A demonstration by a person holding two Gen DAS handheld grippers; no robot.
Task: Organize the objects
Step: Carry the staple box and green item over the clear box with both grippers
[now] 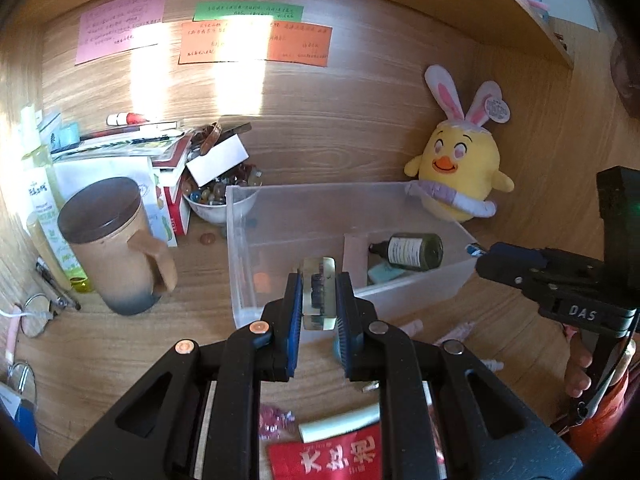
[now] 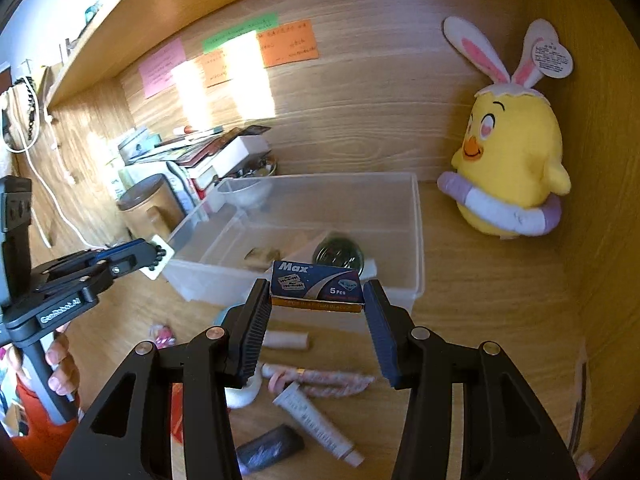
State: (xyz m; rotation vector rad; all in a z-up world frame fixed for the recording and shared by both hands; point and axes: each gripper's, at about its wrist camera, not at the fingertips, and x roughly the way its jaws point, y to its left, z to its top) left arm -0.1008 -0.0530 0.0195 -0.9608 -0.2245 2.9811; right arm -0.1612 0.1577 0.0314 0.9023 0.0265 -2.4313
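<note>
My left gripper (image 1: pixel 318 300) is shut on a small clear block with dark beads inside (image 1: pixel 319 295), held above the front wall of a translucent plastic bin (image 1: pixel 236 248). My right gripper (image 2: pixel 318 300) is shut on a blue "Max" razor blade box (image 2: pixel 316 285), also lifted above the bin's near wall (image 2: pixel 416 240). A dark glass bottle (image 1: pixel 412 251) and a pale green item (image 1: pixel 386 272) lie inside the bin. In the left wrist view the right gripper (image 1: pixel 480 254) shows at the right edge; in the right wrist view the left gripper (image 2: pixel 158 258) shows at the left with the block.
A yellow plush chick with rabbit ears (image 1: pixel 458 168) sits by the bin's far right corner. A brown lidded mug (image 1: pixel 116 244), a bowl of beads (image 1: pixel 218 200) and stacked books stand left. A tube (image 2: pixel 316 428), a pink rope (image 2: pixel 320 380), a dark pouch (image 2: pixel 270 450) and a red packet (image 1: pixel 326 458) lie in front.
</note>
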